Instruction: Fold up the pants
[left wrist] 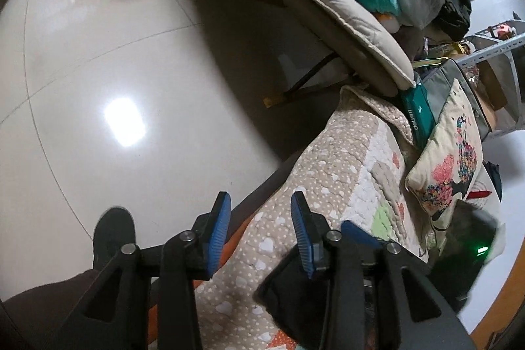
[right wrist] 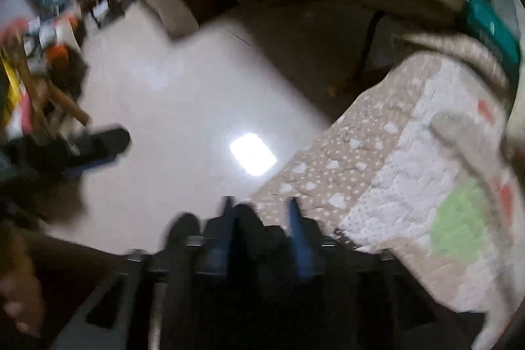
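Pants cannot be told for sure: only a dark cloth [left wrist: 285, 294] lies low beside the left claw [left wrist: 259, 238], on the quilted cover [left wrist: 328, 159]. Both claws stand partly open and hold nothing; the right claw [right wrist: 259, 228] is blurred. Better to lower the claws onto the cloth's edge before closing.

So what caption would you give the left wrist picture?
Open left gripper hovering over the quilt at a sofa's edge, tiled floor and a black shoe below.

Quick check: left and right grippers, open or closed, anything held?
Left gripper: open, nothing between its fingers.
Right gripper: blurred, jaws apart, nothing visibly held.
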`<state>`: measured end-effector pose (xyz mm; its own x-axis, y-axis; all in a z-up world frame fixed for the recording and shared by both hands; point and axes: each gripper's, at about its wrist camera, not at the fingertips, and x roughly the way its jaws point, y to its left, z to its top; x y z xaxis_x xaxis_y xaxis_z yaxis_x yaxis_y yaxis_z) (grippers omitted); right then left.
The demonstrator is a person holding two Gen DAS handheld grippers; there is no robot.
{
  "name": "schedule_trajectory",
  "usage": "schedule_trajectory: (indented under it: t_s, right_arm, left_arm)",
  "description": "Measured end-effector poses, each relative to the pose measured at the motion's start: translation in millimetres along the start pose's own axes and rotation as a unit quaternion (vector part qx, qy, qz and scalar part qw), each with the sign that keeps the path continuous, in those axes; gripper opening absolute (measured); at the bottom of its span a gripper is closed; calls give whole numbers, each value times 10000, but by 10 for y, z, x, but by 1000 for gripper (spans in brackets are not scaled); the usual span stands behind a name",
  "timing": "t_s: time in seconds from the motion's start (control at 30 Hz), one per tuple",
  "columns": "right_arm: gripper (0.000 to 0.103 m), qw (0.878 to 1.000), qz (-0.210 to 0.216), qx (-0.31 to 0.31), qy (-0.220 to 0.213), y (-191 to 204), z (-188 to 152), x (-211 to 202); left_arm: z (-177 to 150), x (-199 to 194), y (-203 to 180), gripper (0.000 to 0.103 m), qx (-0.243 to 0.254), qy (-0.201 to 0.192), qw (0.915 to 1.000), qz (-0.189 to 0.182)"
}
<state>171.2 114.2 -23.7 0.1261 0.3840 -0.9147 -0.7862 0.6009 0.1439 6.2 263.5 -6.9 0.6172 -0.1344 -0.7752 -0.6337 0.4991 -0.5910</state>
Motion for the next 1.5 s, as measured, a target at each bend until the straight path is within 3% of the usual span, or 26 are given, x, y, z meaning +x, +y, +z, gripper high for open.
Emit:
schedule_trajectory:
  t_s: [0.1,0.2,0.27,0.4,0.5,0.53,0.57,0.77,0.83,0.87,0.93,0.97,1.07,1.17,1.23,1.3,1.4,1.5]
  right_arm:
    - [61,9960,655,503,-327,-158,19,-226]
    - [56,9965,347,591,-478,-184,-74,-430]
    - [38,9984,308,229,-419,-12,-238,-455]
    - [37,9980,97,-617,-121,453,-574,-211]
    - [35,9964,-29,-844,-18,626,-697,-8]
    - [15,9962,-155,-853,24,646,-711,55]
    - [10,9960,-311,-829,90,667,-720,112]
    - [10,9980,-4,-633,-30,815,-891,37]
    - [15,9980,171,-598,82,814,-930,85]
    - [26,9982,179,-558,110,790,-937,107]
    - [38,9983,329,-469,85,775,-936,49]
    - [38,9983,452,-379,13,731,-943,-41]
    - [43,9982,424,-54,-412,430,-957,-417]
    - [57,9932,-331,732,-847,-312,-993,-805]
    - [60,9808,-960,1337,-1046,-951,-1016,-963]
    - [65,9690,-1332,1773,-1089,-1466,-1088,-1071]
    - [68,9628,-1229,2225,-918,-1940,-1206,-997]
    - [68,9654,-1033,2230,-871,-2059,-1344,-889]
  left_arm:
    - [2,28,20,36,-72,53,10000,5]
    - [21,3,35,36,-141,-7,9999,-29]
    - [27,-7,29,36,-148,-34,9999,-37]
    - [28,-5,29,36,-152,-37,9999,-36]
    - [27,-4,39,36,-156,-66,9999,1]
    - [29,-2,48,36,-174,-72,9998,18]
    - [32,2,59,36,-203,-70,9998,21]
    - [23,21,71,36,-191,-52,9998,7]
    - [11,28,53,36,-169,-35,9998,7]
    - [3,32,58,37,-169,-15,9999,-4]
    - [-7,28,65,38,-190,10,9998,-26]
    - [-9,26,69,38,-198,21,9998,-30]
    - [-12,36,87,40,-257,78,9996,-59]
    - [-34,67,38,40,-226,145,9996,-107]
    - [-57,89,-36,40,-79,166,9998,-102]
    - [-72,113,-77,40,2,179,9998,-72]
    - [-83,163,-99,40,21,219,9998,-13]
    - [-96,220,-130,40,72,265,9996,58]
